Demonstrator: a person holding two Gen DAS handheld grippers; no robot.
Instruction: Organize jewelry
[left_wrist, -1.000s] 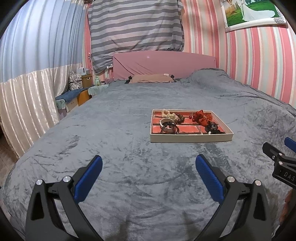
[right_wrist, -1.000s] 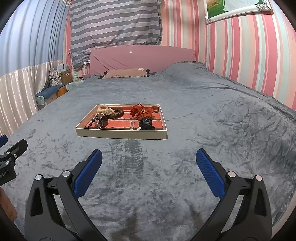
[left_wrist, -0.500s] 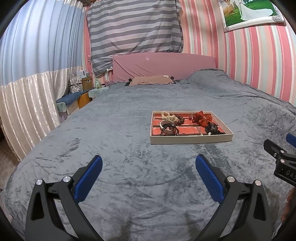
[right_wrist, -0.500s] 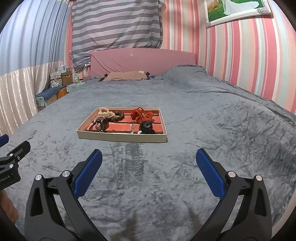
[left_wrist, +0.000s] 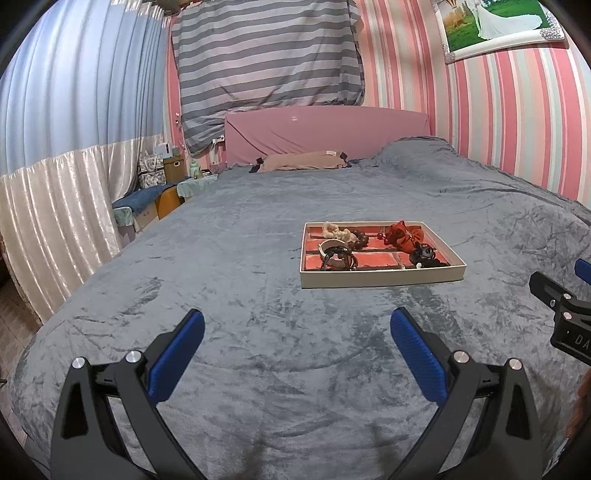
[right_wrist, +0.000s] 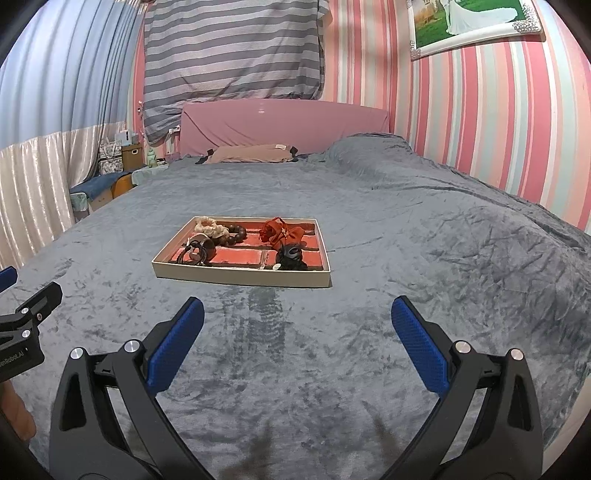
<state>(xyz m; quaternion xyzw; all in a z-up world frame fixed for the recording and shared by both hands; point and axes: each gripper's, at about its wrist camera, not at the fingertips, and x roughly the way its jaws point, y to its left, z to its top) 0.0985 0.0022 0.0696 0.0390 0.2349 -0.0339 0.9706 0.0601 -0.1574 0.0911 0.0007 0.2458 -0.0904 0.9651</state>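
Observation:
A shallow beige tray (left_wrist: 380, 277) (right_wrist: 240, 277) with red compartments lies on the grey bedspread. It holds a cream scrunchie (left_wrist: 334, 231) (right_wrist: 210, 227), dark wooden beads (left_wrist: 360, 238) (right_wrist: 236, 233), a red fabric bow (left_wrist: 404, 236) (right_wrist: 282, 233), black hair ties with a bangle (left_wrist: 336, 254) (right_wrist: 195, 251) and a black piece (left_wrist: 424, 254) (right_wrist: 290, 254). My left gripper (left_wrist: 297, 334) stands open well short of the tray, holding nothing. My right gripper (right_wrist: 297, 323) is open too, also in front of the tray and empty.
The grey bedspread (left_wrist: 240, 258) spreads wide around the tray. A pink headboard (left_wrist: 325, 133) and a tan pillow (left_wrist: 303, 161) lie at the far end. Cluttered bedside furniture (left_wrist: 155, 192) and curtains stand at the left. Striped wall (right_wrist: 498, 129) runs along the right.
Both grippers have tilted or lifted slightly, so the tray sits a little lower and farther in each view. The tray's contents have not moved. Both stay open.

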